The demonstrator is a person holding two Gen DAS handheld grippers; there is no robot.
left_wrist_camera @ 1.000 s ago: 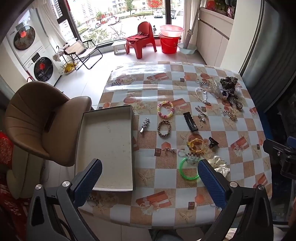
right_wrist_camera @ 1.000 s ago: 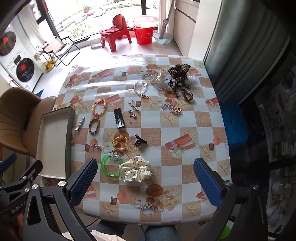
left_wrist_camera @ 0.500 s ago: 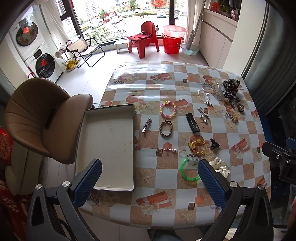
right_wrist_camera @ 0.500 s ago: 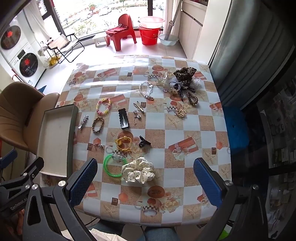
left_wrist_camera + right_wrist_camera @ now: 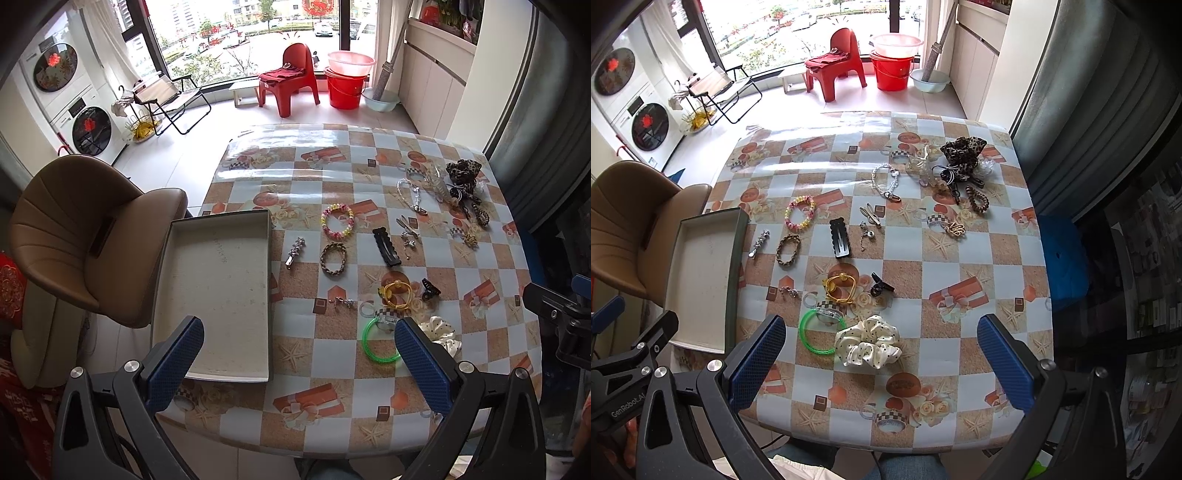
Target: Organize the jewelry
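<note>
Jewelry and hair pieces lie spread over a checked tablecloth. An empty white tray [image 5: 212, 288] [image 5: 698, 280] overhangs the table's left edge. Near the front lie a green bangle [image 5: 380, 341] [image 5: 816, 332] and a cream dotted scrunchie [image 5: 441, 332] [image 5: 868, 341]. Farther back sit a yellow hair tie [image 5: 840, 288], a black clip [image 5: 386, 245] [image 5: 839, 238], a brown bracelet [image 5: 333, 258] and a pastel bead bracelet [image 5: 337, 220]. My left gripper [image 5: 299, 365] hangs open above the near edge. My right gripper [image 5: 881, 363] is open too, over the scrunchie, holding nothing.
A leopard scrunchie [image 5: 962, 151] and a tangle of ties and chains fill the far right corner. A brown padded chair [image 5: 88, 236] stands left of the table. A blue stool [image 5: 1062, 254] sits at the right. A person's knees [image 5: 905, 467] show below the near edge.
Both grippers have drifted slightly, so the table sits a little differently in each view. Nothing on the table has moved and both grippers stay open.
</note>
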